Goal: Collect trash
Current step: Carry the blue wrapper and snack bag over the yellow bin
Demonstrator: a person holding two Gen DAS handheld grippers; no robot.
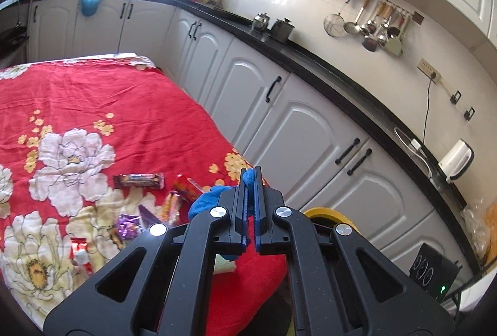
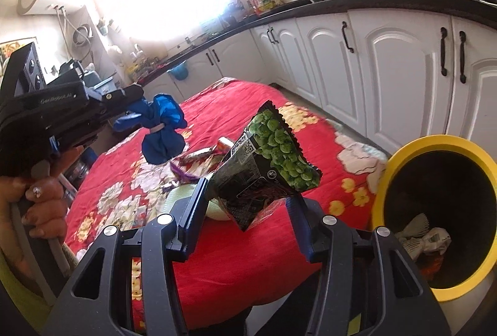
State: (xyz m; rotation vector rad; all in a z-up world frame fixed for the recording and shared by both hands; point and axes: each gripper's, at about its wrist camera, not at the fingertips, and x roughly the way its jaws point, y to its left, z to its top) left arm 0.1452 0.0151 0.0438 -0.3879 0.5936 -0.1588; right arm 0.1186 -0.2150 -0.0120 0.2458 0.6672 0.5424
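My left gripper point(image 1: 251, 177) is shut on a crumpled blue bag point(image 1: 205, 202), which hangs above the red flowered tablecloth point(image 1: 124, 106); the right wrist view shows that bag point(image 2: 163, 131) dangling from the left gripper point(image 2: 136, 93). My right gripper point(image 2: 248, 196) has its jaws wide apart, with a black-and-green pea snack packet point(image 2: 267, 162) between them, touching the left finger; the grip is unclear. A yellow-rimmed black bin point(image 2: 435, 211) with crumpled paper inside stands at the right; its rim shows in the left wrist view point(image 1: 329, 216).
Several wrappers lie on the cloth: a brown bar wrapper point(image 1: 138, 180), a purple one point(image 1: 129, 225), orange packets point(image 1: 174, 205). White cabinets point(image 1: 310, 134) under a black counter point(image 1: 341, 87) run along the right, close to the table.
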